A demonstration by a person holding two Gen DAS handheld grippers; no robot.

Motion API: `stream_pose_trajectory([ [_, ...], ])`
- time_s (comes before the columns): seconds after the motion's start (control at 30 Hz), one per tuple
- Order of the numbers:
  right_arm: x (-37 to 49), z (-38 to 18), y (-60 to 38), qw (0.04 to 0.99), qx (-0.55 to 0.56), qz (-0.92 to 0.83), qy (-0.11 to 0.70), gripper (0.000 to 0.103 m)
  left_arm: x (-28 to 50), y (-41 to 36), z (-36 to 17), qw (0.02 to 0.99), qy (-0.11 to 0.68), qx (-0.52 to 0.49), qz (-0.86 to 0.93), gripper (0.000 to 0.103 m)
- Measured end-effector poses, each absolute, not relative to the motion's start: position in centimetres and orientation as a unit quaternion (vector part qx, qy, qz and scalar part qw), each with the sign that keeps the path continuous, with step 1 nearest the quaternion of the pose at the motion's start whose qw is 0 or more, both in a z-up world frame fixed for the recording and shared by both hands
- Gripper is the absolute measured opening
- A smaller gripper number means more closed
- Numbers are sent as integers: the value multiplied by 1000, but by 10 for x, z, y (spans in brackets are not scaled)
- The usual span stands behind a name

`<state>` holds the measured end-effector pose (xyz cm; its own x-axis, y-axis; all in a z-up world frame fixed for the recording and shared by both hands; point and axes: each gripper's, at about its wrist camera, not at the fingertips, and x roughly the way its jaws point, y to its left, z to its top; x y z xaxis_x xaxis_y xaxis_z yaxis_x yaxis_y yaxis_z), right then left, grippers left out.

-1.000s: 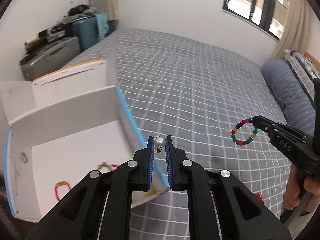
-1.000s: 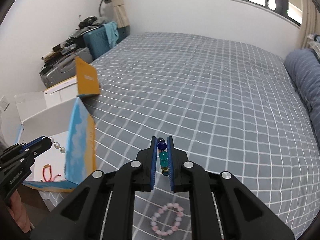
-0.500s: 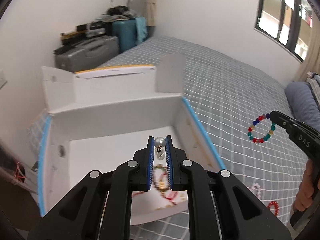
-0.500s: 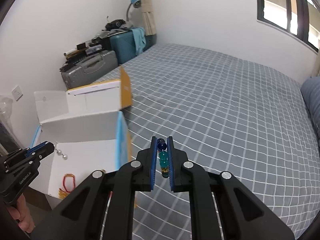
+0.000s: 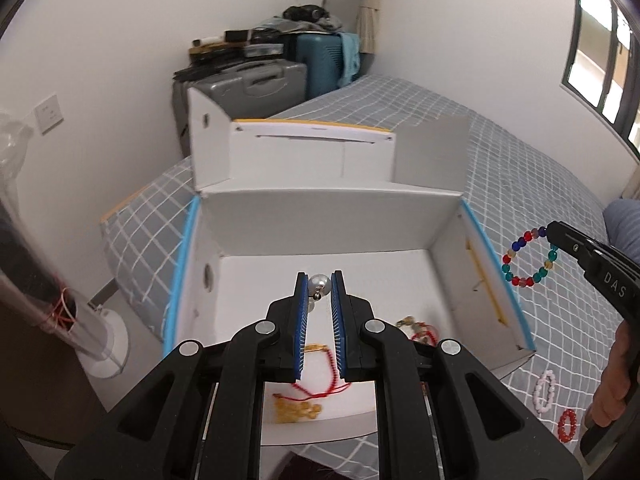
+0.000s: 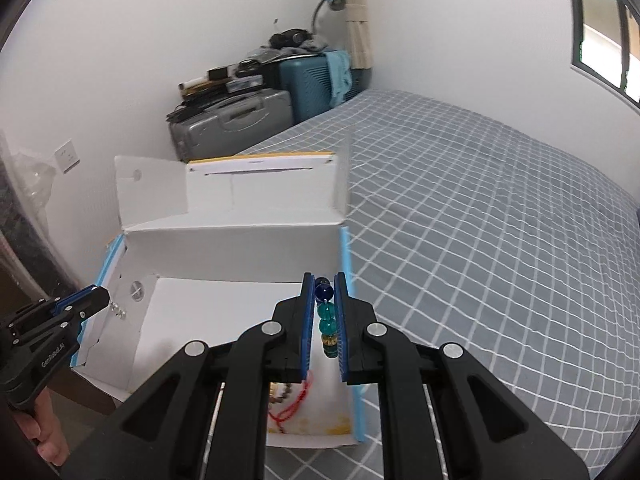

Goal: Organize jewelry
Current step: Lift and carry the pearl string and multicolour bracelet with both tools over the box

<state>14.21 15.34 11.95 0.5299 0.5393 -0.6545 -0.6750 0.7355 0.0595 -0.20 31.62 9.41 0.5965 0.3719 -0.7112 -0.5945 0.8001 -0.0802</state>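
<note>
Left gripper (image 5: 319, 285) fingers pinch a silver bead earring (image 5: 319, 285) over the open white box (image 5: 328, 216) on the bed (image 6: 500, 208); right gripper (image 6: 324, 292) fingers clamp a multicoloured bead bracelet (image 5: 528, 257) at the box's right wall.

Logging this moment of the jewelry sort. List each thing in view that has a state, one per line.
left gripper: shut on pearl piece
right gripper: shut on multicolored bead bracelet, which hangs in a loop
white box: open, flaps up, on the bed
red cord bracelets: lying inside the box
pink bracelet: loose on the bed
red bracelet: loose on the bed
</note>
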Motion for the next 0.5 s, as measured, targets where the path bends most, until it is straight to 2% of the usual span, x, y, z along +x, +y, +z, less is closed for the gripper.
stream_pose_trajectory([
  [0.5,124,52,206,832,-125,372,391,9,-8,338,44,855,398,-177,281,11],
])
